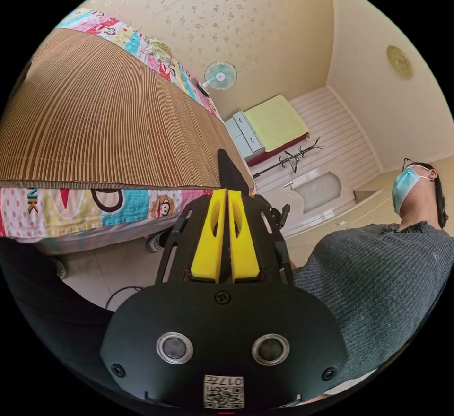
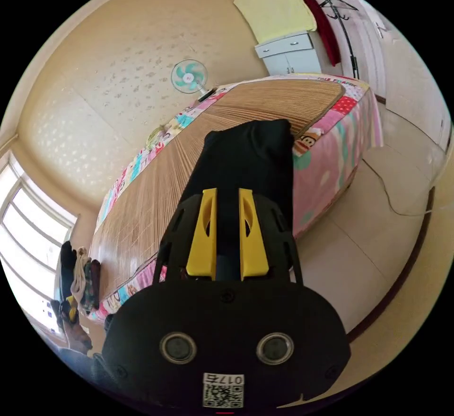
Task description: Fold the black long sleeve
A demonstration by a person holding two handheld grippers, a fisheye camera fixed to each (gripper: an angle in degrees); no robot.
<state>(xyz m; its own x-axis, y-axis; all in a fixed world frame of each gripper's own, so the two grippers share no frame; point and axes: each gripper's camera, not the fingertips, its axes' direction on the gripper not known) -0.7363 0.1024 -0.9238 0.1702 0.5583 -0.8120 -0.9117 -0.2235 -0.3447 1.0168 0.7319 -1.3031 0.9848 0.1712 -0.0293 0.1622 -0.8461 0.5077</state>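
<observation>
In the left gripper view, our left gripper [image 1: 227,194] has its two yellow jaws pressed almost together, a pointed corner of the black long sleeve [image 1: 230,172] rising from between their tips. Behind it lies the bed [image 1: 71,210] with its cartoon-print sheet, topped by a brown woven mat [image 1: 104,118]. A standing fan [image 1: 220,75] sits against the speckled wall, beside a pale blue cabinet [image 1: 243,134] draped with a yellow cloth [image 1: 276,120], and a coat rack [image 1: 291,156] stands close by. To one side, a person [image 1: 378,264] in a grey knitted top wears a face mask.

In the right gripper view, our right gripper [image 2: 227,194] clamps a thicker bunch of the same black garment [image 2: 246,160] between its jaws, which stand slightly apart around the cloth. The fabric hangs in front of the mat-covered bed [image 2: 326,151], held up clear of the tiled floor [image 2: 378,227]. A window [image 2: 23,246] glows at the edge, with a few clothes [image 2: 82,279] piled near it.
</observation>
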